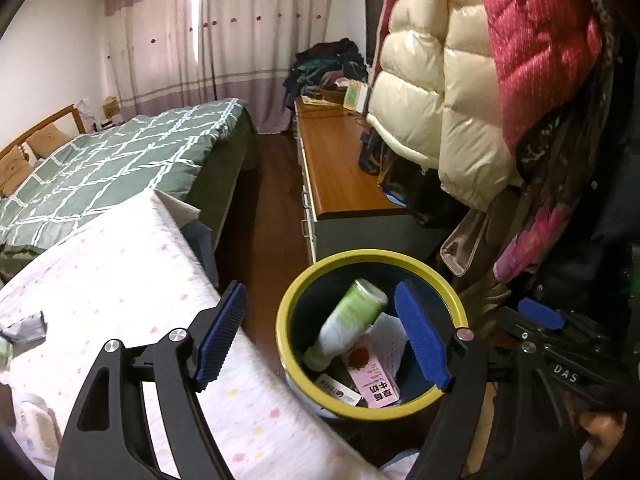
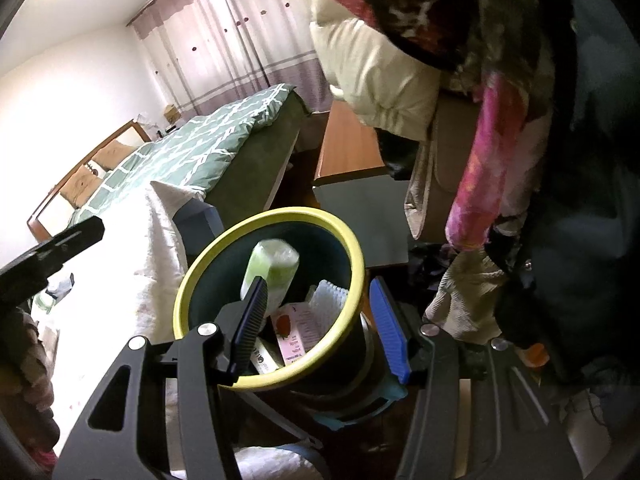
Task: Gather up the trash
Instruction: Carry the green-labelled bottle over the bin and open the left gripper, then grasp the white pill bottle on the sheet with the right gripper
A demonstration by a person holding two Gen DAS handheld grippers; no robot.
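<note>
The left claw (image 1: 320, 336) is spread wide with nothing between its blue pads, hanging over the near rim of the bin (image 1: 288, 320). The right claw (image 2: 320, 328) pinches the bin's yellow rim: its dark pad sits inside the bin, its blue pad outside against the wall, at about 5 o'clock on the rim in the right wrist view.

Inside the bin, a green-and-white bottle (image 1: 348, 324) leans with its bottom end toward 1 o'clock. It looks slightly blurred. Below it, toward 5 o'clock, lies a pink carton (image 1: 372, 380), with a white tissue (image 1: 390, 340) at 3 o'clock and a small white packet (image 1: 336, 390) at 6 o'clock.

The table (image 1: 120, 280), covered in a white dotted cloth, lies at 9 o'clock of the bin, just beside it. A grey wrapper (image 1: 26, 326) rests on it near the left edge of the left wrist view. Behind, a bed (image 1: 120, 160) with a green quilt stands at 11 o'clock, and a cream puffer coat (image 1: 432, 80) hangs at 1 o'clock.
</note>
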